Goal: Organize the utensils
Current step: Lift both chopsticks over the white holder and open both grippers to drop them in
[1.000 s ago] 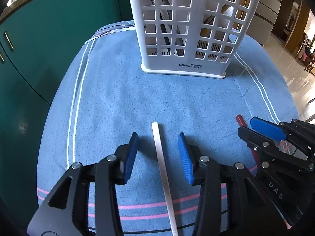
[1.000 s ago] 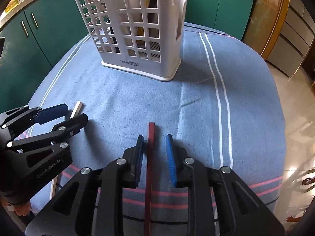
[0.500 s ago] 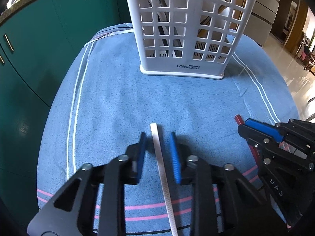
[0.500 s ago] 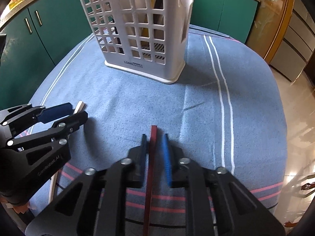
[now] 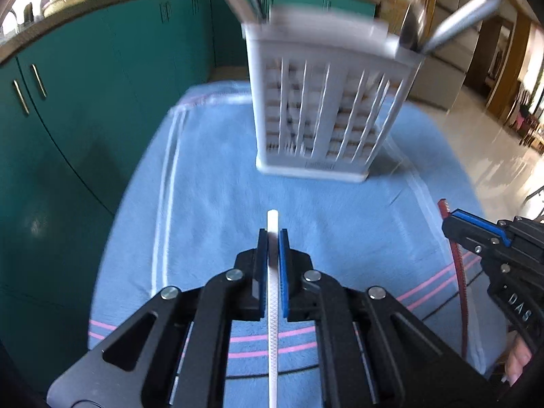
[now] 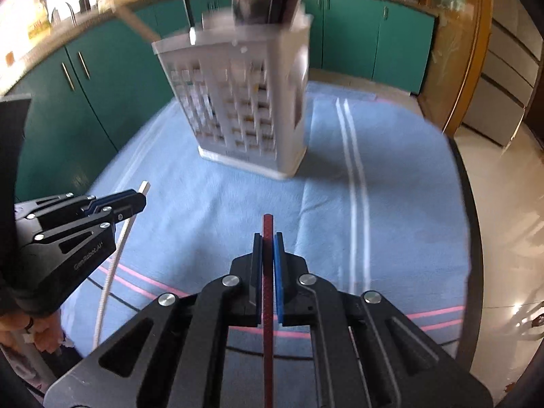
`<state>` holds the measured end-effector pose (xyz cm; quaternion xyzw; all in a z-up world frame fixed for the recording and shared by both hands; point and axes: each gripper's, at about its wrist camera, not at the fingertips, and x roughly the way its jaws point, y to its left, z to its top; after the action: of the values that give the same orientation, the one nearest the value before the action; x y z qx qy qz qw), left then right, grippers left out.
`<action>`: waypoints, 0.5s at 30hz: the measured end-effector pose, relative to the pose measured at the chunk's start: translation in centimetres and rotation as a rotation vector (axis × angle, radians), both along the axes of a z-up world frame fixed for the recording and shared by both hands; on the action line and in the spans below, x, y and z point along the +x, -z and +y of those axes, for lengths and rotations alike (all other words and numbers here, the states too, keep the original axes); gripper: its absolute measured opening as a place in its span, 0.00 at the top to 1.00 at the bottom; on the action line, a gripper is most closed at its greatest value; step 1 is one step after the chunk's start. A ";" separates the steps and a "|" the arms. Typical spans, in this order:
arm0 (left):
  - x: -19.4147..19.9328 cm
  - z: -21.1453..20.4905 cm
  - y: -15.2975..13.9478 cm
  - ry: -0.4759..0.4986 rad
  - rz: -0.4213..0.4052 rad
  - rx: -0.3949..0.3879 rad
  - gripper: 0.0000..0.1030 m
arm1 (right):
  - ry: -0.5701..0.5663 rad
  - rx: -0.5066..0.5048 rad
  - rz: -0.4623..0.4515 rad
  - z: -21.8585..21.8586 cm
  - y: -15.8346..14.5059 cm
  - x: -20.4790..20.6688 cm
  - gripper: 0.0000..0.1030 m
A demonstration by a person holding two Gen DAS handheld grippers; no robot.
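Both chopsticks are now off the blue cloth [image 5: 210, 204]: my left gripper [image 5: 272, 238] is clamped on the white chopstick [image 5: 273, 292], my right gripper [image 6: 267, 241] on the red chopstick [image 6: 267, 292], each short of the white utensil basket [image 5: 326, 115]. I judge this the carry step. Next I need to tip each stick upright above the basket's rim and release.

A tabletop [image 6: 457, 183] carries a light blue cloth [image 5: 210, 204] with white stripes down its left and right sides and pink stripes across the near edge. On the cloth, at the far middle, stands a white slotted basket [image 5: 326, 112] holding utensils
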<state>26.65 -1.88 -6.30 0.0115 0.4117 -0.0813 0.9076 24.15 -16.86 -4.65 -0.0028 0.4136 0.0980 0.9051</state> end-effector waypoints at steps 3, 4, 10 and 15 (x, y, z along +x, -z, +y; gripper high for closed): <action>-1.4 0.9 -3.7 -0.002 -0.086 -0.033 0.94 | 0.003 0.021 -0.084 -1.0 -3.4 -1.7 0.94; -1.9 1.1 -4.9 -0.004 -0.115 -0.041 0.94 | 0.002 0.026 -0.107 -1.2 -4.4 -2.2 0.94; -4.1 2.7 -11.1 -0.010 -0.253 -0.093 0.94 | -0.017 0.044 -0.247 -1.7 -10.0 -5.2 0.94; -4.3 4.5 -14.2 -0.028 -0.294 -0.201 0.94 | -0.025 0.053 -0.334 -1.5 -13.4 -6.2 0.94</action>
<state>22.36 2.66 7.87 -0.0734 0.2644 -0.1068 0.9557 17.96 -18.39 8.76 -0.0005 0.2546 0.1182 0.9598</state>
